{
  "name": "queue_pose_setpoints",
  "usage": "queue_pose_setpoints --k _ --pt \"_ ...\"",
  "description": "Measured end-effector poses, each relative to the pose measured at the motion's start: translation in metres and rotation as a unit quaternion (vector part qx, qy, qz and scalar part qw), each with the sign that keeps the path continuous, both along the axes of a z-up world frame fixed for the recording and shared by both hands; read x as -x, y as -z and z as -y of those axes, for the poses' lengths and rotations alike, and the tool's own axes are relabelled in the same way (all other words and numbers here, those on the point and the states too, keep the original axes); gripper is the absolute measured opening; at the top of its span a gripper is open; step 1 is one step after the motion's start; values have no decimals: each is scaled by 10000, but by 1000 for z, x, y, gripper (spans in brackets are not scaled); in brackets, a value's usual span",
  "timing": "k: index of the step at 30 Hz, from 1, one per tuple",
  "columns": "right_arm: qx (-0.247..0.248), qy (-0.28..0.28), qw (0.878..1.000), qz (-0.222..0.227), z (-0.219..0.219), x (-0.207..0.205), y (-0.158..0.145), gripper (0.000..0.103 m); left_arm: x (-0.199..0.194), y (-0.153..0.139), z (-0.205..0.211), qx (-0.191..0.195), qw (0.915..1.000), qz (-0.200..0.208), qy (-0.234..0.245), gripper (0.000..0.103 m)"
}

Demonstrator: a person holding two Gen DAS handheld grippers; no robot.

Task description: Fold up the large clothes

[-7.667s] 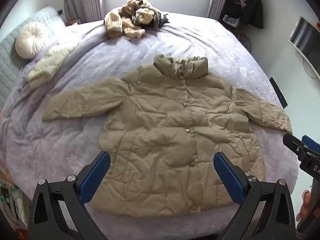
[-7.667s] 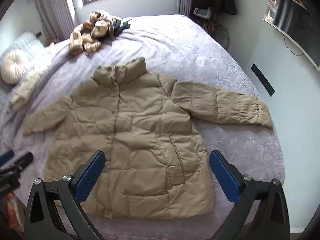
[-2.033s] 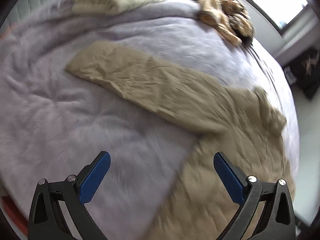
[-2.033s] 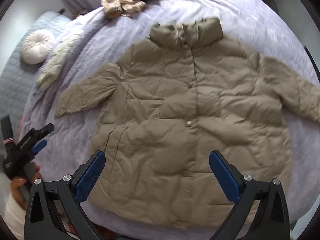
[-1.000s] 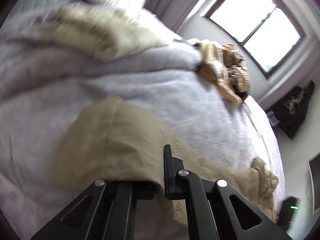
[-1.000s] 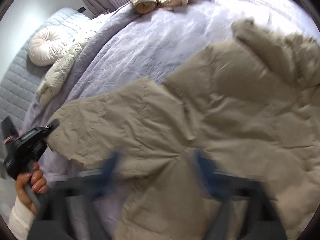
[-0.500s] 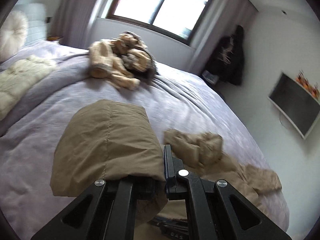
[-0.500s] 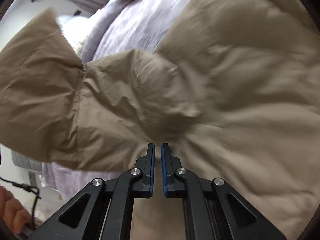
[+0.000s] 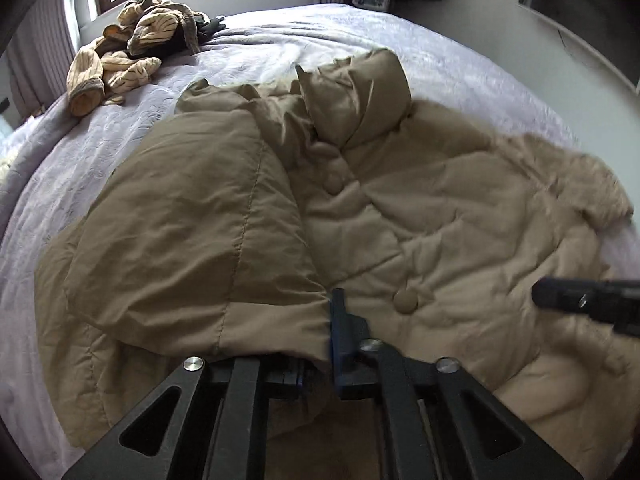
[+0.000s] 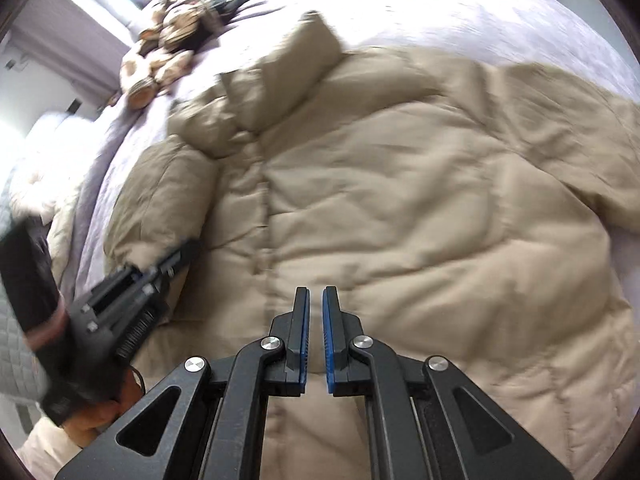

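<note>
Our left tool (image 9: 320,344) pinches the jacket sleeve (image 9: 192,232), folded over the tan jacket (image 9: 440,216) on the bed (image 9: 460,60). At 3 o'clock, our right tool (image 10: 315,320) hovers above it, pressed nearly together, empty.

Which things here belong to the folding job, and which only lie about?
Job: tan padded jacket; its sleeve, clamped in the left gripper; right gripper, nearly shut, empty.
Lying about: striped clothes pile; bed cover.
</note>
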State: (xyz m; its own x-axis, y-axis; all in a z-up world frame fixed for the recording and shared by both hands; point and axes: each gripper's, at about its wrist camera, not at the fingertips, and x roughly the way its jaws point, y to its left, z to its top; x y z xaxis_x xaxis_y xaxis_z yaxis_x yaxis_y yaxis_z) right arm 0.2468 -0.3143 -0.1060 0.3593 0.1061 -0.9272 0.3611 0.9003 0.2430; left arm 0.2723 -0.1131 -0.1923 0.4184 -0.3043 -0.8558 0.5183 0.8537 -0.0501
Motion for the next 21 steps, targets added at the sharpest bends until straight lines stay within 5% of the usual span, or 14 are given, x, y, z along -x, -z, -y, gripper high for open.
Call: queue_pose_setpoints --k 2,9,10,11,13,17,21 --pt "-52 115 9999 5 12 5 1 7 6 -5 -1 46 10000 13 -9 82" --pt "19 -149 9999 78 5 40 -23 12 21 -39 -57 240 9981 381 -422 83" --pt "143 -336 9992 133 -3 43 -30 32 22 -45 -74 295 9967 451 -608 83" --pt "286 -523 9980 207 -14 40 -36 67 21 -51 -94 308 9938 550 -911 83" --pt "592 -970 9922 514 -41 37 -52 93 14 -51 -126 195 9884 614 -1374 83" --pt "1492 -2244 9594 838 -118 17 -55 93 -13 -25 -184 31 9710 160 -2387 83" --pt "2635 -3285 9045 669 -191 -5 -11 93 -22 4 -202 69 9600 -145 -2794 83"
